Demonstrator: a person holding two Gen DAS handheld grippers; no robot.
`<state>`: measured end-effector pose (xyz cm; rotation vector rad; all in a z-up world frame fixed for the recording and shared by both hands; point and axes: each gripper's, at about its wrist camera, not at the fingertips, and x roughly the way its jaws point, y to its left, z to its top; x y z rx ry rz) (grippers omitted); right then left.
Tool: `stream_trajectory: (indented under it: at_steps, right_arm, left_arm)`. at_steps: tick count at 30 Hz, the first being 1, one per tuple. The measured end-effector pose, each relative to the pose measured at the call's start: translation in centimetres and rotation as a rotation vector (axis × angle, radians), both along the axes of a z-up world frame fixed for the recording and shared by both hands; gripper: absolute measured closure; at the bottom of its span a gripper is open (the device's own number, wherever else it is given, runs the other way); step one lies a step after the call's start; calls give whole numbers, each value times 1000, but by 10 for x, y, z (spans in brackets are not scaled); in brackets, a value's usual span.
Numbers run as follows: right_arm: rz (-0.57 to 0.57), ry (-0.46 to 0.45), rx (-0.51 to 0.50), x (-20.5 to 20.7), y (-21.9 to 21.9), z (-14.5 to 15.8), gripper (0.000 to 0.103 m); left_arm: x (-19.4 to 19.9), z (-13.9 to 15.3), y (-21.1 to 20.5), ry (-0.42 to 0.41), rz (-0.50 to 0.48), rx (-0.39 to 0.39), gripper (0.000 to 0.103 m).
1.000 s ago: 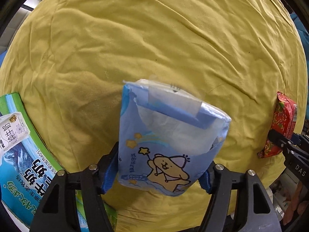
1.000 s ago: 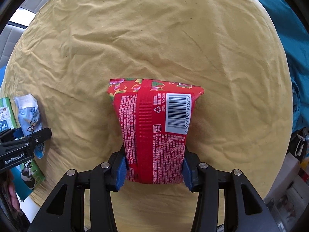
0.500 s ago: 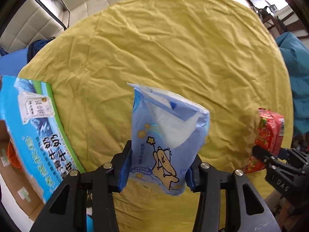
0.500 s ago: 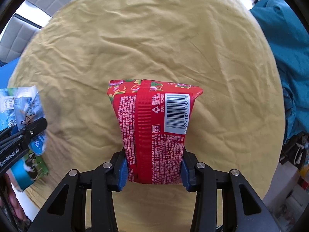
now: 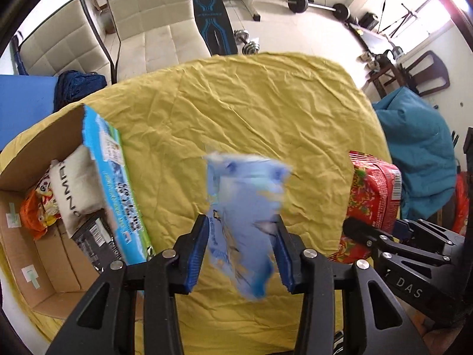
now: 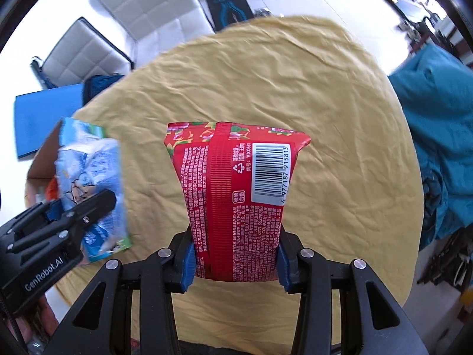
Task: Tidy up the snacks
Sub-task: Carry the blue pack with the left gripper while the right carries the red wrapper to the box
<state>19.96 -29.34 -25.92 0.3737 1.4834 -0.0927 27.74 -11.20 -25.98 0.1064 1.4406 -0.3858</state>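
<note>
My left gripper (image 5: 241, 245) is shut on a light-blue snack packet (image 5: 245, 204), blurred with motion, held above the yellow cloth (image 5: 236, 106). My right gripper (image 6: 235, 260) is shut on a red snack bag (image 6: 233, 195) with a white barcode, held upright over the cloth. In the left wrist view the red bag (image 5: 372, 195) and the right gripper (image 5: 381, 236) show at the right. In the right wrist view the blue packet (image 6: 88, 174) and the left gripper (image 6: 79, 210) show at the left. An open cardboard box (image 5: 44, 159) lies at the left, with several snacks inside.
The box's printed blue-green flap (image 5: 118, 186) stands up beside the blue packet. Cream chairs (image 5: 153, 20) stand behind the table, and a teal cloth heap (image 5: 414, 145) lies off the right edge. Weights (image 5: 298, 1) lie on the floor beyond.
Both grippers have risen and tilted up, so the room beyond the table shows. The left gripper has carried the blue packet up beside the box, whose inside is now in view.
</note>
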Motion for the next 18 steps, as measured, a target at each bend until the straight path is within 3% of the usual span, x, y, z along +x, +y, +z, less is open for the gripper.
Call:
stream_trajectory:
  at_steps: [6, 9, 11, 13, 18]
  right_arm:
    - [54, -50, -9, 7, 37, 25, 57]
    - [58, -38, -13, 11, 45, 17, 57]
    - [60, -23, -37, 10, 47, 7, 57]
    - [49, 3, -37, 10, 45, -10, 57]
    - [2, 70, -28, 6, 26, -53, 57]
  left_arm:
    - [6, 15, 29, -19, 66, -52, 66]
    - [15, -13, 39, 102, 85, -66, 66]
    - [22, -36, 45, 178, 124, -82, 60]
    - [28, -52, 47, 228, 149, -69, 54]
    - [42, -98, 26, 316, 157, -19, 54]
